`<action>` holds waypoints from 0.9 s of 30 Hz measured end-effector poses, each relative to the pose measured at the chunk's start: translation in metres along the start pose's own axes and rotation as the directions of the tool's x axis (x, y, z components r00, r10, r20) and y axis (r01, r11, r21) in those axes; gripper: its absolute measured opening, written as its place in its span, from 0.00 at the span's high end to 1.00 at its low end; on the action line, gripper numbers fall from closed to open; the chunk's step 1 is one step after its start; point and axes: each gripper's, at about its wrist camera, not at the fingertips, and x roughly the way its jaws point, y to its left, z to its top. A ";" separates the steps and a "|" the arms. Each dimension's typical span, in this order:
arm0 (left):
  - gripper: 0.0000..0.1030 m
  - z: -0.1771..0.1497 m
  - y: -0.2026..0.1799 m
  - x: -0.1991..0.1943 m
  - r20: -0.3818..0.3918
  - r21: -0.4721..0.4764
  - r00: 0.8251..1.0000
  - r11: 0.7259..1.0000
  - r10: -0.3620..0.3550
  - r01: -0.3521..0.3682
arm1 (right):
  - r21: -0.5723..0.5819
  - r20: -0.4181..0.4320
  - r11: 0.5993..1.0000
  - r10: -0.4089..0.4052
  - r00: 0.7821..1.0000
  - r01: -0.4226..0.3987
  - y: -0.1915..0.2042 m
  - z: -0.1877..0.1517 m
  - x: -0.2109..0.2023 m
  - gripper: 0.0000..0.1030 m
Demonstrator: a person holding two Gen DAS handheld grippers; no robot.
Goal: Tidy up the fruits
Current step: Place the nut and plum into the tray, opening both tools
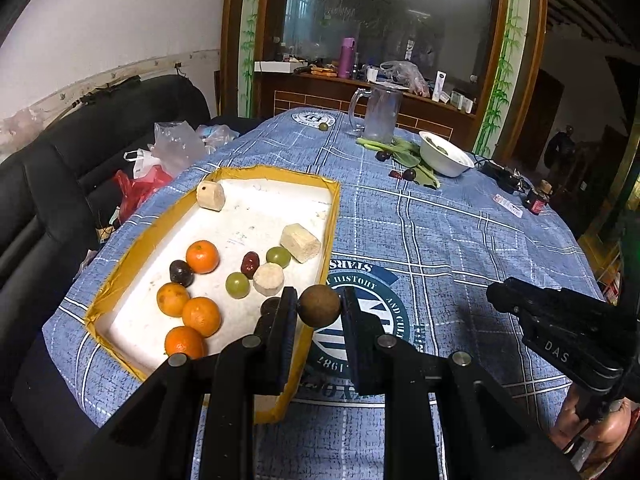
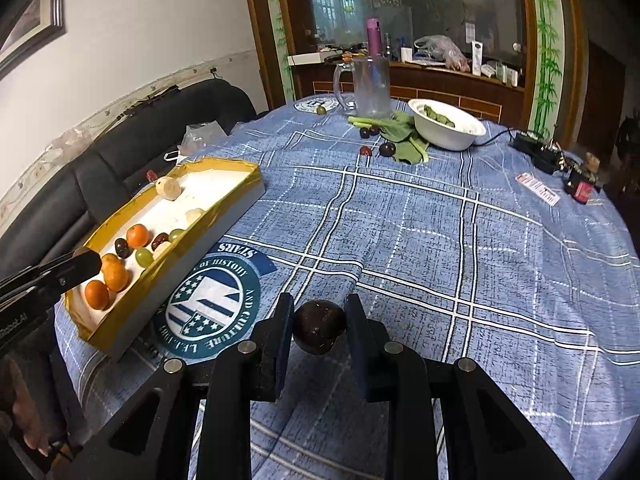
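My left gripper (image 1: 319, 306) is shut on a round brown fruit (image 1: 319, 305) and holds it over the near right rim of the yellow-edged white tray (image 1: 240, 172). The tray holds several oranges (image 1: 202, 256), green grapes (image 1: 237, 285), a dark plum (image 1: 181, 273), a red date (image 1: 250, 265) and pale cork-like cylinders (image 1: 300, 243). My right gripper (image 2: 319, 330) is shut on a dark purple plum (image 2: 319, 327) above the blue cloth, right of the tray (image 2: 208, 220). Loose dark fruits (image 2: 387, 148) lie far back by the greens.
A blue checked cloth (image 2: 460, 240) covers the table. At the back stand a clear glass mug (image 2: 370, 88), a white bowl (image 2: 448, 126) with greens, leafy vegetables (image 2: 400, 136) and a lone green grape (image 2: 321, 111). A black sofa (image 1: 80, 168) with plastic bags is on the left.
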 end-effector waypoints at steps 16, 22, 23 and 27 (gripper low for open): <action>0.79 -0.010 0.052 -0.008 0.009 -0.094 0.999 0.995 0.032 -0.031 | -0.142 -0.004 0.989 0.038 0.999 -0.038 0.077 0.008 -0.001 0.72; 0.79 -0.013 0.078 -0.004 -0.007 -0.145 0.999 0.988 0.045 -0.046 | -0.208 -0.028 0.975 0.080 0.996 -0.084 0.117 0.013 0.013 0.72; 0.79 -0.014 0.081 -0.002 -0.010 -0.151 0.999 0.987 0.047 -0.048 | -0.217 -0.032 0.972 0.084 0.996 -0.089 0.123 0.013 0.016 0.72; 0.79 -0.015 0.095 0.005 -0.029 -0.177 0.998 0.982 0.059 -0.063 | -0.253 -0.051 0.961 0.102 0.993 -0.112 0.143 0.017 0.026 0.72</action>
